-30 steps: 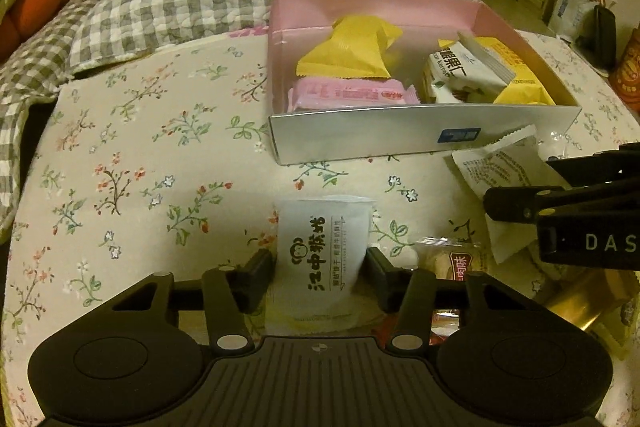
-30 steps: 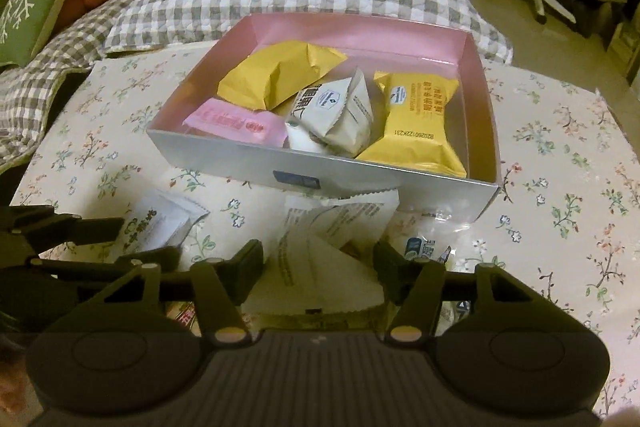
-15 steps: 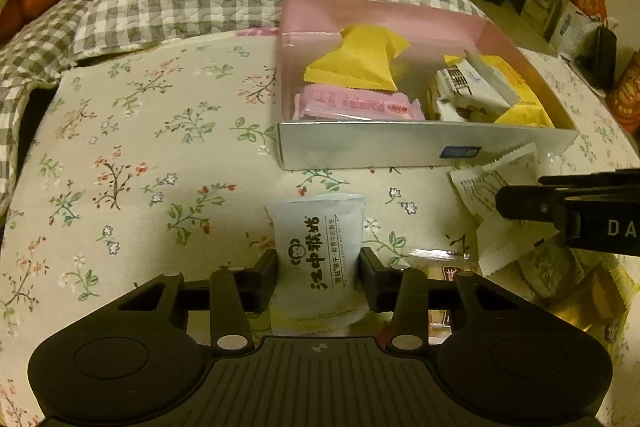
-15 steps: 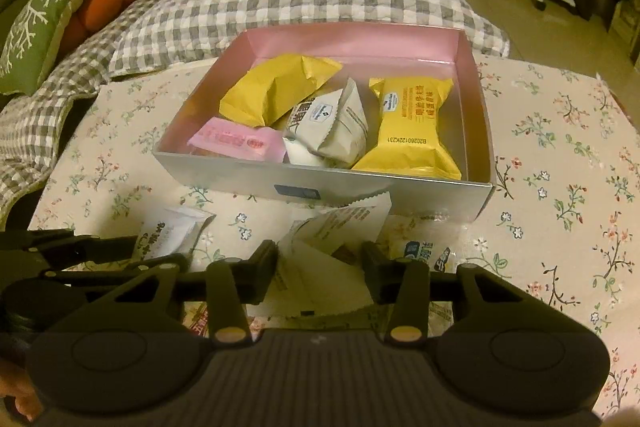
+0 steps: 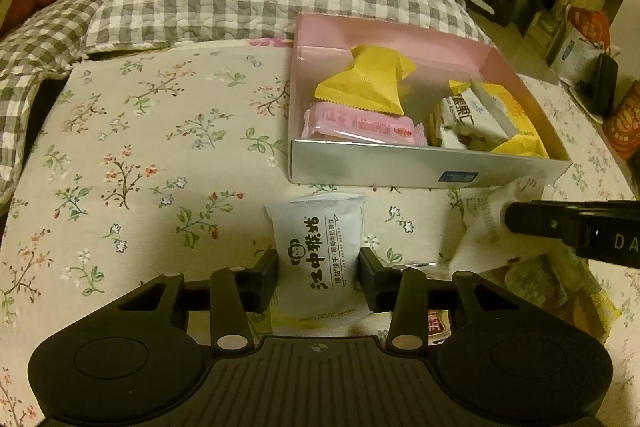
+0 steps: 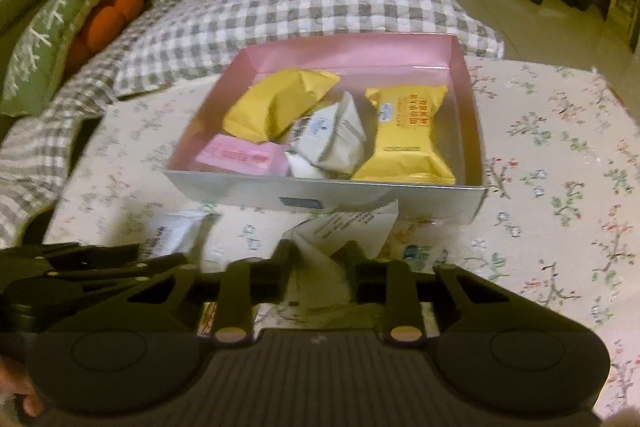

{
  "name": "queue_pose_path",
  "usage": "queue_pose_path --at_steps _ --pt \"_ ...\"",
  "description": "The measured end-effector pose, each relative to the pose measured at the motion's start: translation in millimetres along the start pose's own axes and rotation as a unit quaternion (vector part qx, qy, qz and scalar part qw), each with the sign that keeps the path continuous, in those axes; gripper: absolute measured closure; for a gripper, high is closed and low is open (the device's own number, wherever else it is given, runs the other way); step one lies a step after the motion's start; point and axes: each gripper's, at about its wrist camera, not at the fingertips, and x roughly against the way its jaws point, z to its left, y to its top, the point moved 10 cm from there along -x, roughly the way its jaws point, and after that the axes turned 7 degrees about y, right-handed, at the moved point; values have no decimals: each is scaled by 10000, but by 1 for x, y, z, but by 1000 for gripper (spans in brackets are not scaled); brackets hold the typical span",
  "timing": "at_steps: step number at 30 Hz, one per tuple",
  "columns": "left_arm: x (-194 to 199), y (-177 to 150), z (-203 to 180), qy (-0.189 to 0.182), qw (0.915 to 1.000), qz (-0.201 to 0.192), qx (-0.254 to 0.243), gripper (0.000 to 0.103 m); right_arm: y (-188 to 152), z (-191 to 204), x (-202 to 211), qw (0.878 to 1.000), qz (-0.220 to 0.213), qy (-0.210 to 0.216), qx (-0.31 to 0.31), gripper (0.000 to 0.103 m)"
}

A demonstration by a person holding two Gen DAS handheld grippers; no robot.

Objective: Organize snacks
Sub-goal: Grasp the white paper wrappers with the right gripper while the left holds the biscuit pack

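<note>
Left claw (image 5: 318, 269): clamped on white monkey-print packet (image 5: 320, 247), on the floral desk (image 5: 140, 167) before the box.
Right claw (image 6: 318, 267): just closing, pinching crumpled white wrapper (image 6: 348, 231).
Pink-lined box (image 6: 320, 201): holds yellow, pink, white snacks.

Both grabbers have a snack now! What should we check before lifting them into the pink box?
1. Left gripper squeezing the white monkey-print packet: ok, pads press its sides.
2. Right gripper, whose jaws have just been closing, pinching the crumpled white wrapper: ok.
3. Free space in the pink-lined cardboard box: ok, back stays bare.
4. Near box wall must be cleared: not ok, not lifted yet.
5. Grip firmness: cannot tell.
</note>
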Motion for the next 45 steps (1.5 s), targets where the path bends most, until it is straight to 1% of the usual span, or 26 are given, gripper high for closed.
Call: queue_pose_path --at_steps 4,5,7,9,10,11,12,13,14,17,19,23,24,28,32,41,45 --pt "2 1 0 -6 10000 -24 33 63 -3 4 -3 9999 68 29 72 84" --pt "2 1 0 7 10000 -30 29 63 -2 4 -3 10000 59 59 44 83" --pt "3 1 1 12 10000 -33 33 63 -1 0 -3 9998 32 115 -127 83" --pt "2 1 0 8 10000 -24 44 63 0 -3 -4 9993 6 196 -331 80" --pt "2 1 0 8 10000 -22 52 63 0 -5 -4 9989 -12 224 -416 70" --pt "2 1 0 9 10000 -22 64 63 0 -7 -4 9987 -39 164 -473 44" --pt "2 1 1 11 10000 -24 77 63 0 -11 -5 9989 -75 -22 -469 32" --pt "2 1 1 14 10000 -25 87 63 -1 -14 -7 9990 -79 -158 -400 28" --pt "2 1 2 16 9999 -25 103 63 -2 -15 -9 9992 -47 -242 -325 34" --pt "2 2 2 18 9999 -25 121 63 -5 -15 -15 9991 25 -173 -380 34" --pt "2 2 2 12 9999 -26 121 63 -6 -12 -18 9994 61 -178 -294 35" --pt "3 2 1 -3 9999 -32 128 63 -11 -10 -25 9989 222 -403 35 46" --pt "3 2 1 1 9999 -32 131 63 -11 -10 -25 9988 251 -417 78 47" --pt "4 3 0 -13 9999 -43 142 63 -12 -10 -24 9988 322 -358 -1 56" --pt "6 4 0 -39 9998 -61 166 63 -14 -6 -24 9987 369 -361 49 60" --pt "9 6 2 -78 9996 -102 267 63 -13 -4 -16 9990 370 -225 -106 62" --pt "15 11 3 -150 9991 -177 364 63 -11 -2 -7 9993 286 -139 -201 62"
